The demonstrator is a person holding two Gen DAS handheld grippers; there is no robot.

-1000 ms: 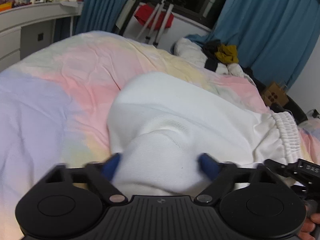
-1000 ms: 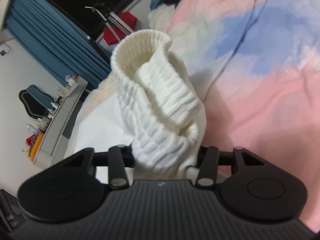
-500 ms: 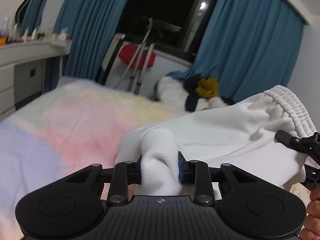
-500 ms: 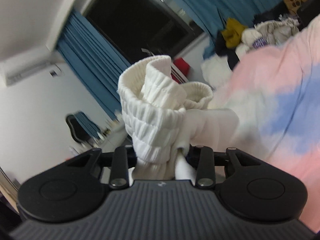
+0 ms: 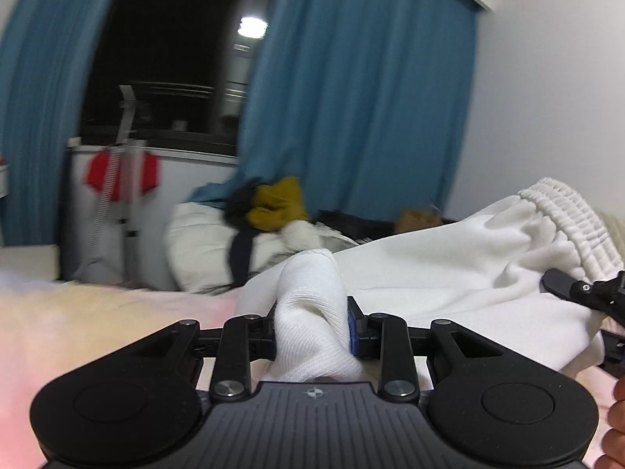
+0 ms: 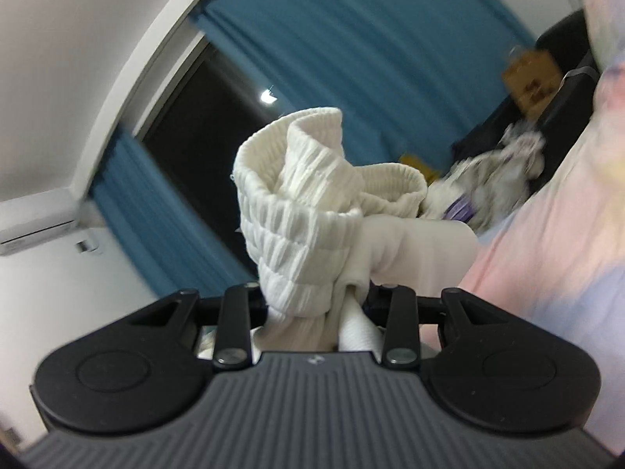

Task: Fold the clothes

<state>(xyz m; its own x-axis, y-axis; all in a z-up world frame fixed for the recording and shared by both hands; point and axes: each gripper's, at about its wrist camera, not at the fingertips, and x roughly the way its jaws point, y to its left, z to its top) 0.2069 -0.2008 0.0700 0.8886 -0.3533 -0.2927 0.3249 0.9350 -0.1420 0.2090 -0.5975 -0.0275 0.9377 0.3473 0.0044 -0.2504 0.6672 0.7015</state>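
White sweatpants held up over the bed by both grippers.

The left gripper (image 5: 312, 332) is clenched on a bunched fold of the white sweatpants (image 5: 449, 265); the right gripper (image 6: 318, 305) is clamped on their ribbed elastic waistband (image 6: 297, 211). The garment hangs stretched between them above the pastel tie-dye bedspread (image 5: 97, 320), near its far edge, where a heap of clothes (image 5: 273, 211) lies before the blue curtains (image 5: 351, 97).

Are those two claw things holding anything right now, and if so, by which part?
Yes, both grip the same white garment. The left gripper pinches a bunched fold of its plain fabric; the right gripper clamps the ribbed elastic band at its edge.
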